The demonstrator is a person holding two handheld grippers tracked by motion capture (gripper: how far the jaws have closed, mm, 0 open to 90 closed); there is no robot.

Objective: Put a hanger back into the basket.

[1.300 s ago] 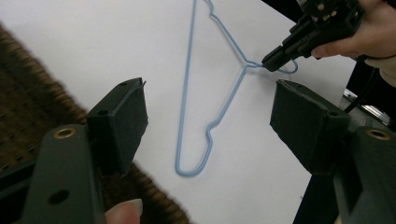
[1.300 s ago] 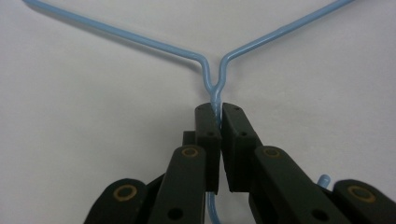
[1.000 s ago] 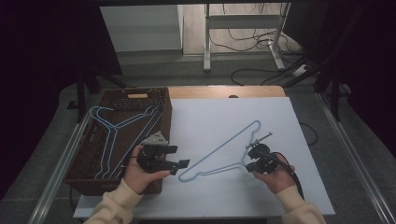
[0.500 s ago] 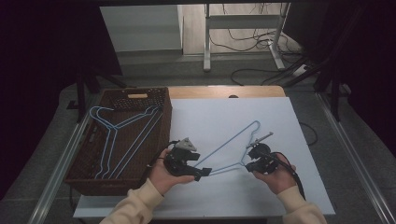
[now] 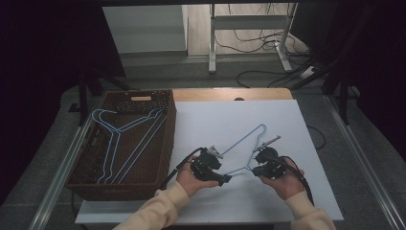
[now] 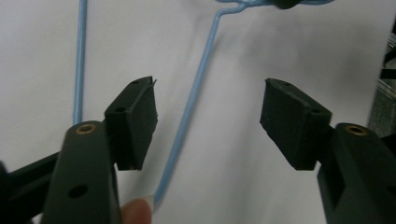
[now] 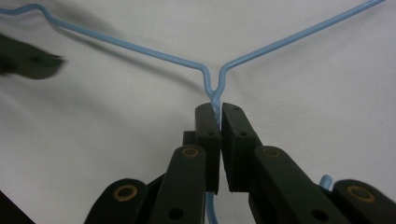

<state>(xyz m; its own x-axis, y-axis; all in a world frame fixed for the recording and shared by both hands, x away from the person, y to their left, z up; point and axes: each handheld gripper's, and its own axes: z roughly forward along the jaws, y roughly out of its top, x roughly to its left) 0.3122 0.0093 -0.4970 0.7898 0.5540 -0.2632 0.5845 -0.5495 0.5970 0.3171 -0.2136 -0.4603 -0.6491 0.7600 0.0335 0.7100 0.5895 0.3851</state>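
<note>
A light blue wire hanger [image 5: 238, 142] lies on the white tabletop [image 5: 287, 120]. My right gripper [image 5: 256, 168] is shut on its twisted neck, and the right gripper view shows the pads [image 7: 208, 126] pinching the wire [image 7: 140, 49] just below the fork. My left gripper [image 5: 224, 178] sits at the hanger's lower left arm. In the left gripper view, its jaws [image 6: 208, 93] stand apart with the wire [image 6: 194, 98] running between them, untouched by either pad. These jaws have just been closing. A fingertip [image 6: 137, 210] shows at the bottom edge.
A brown woven basket [image 5: 91, 158] stands at the left of the table with more blue wire hangers [image 5: 115, 139] inside. Metal rails run along both table sides. Cables and a metal frame [image 5: 210, 38] lie on the floor beyond the far edge.
My left hand has moved right from the basket's edge and come down over the hanger's lower left arm, its jaws narrower. The right hand and the hanger's neck have stayed put.
</note>
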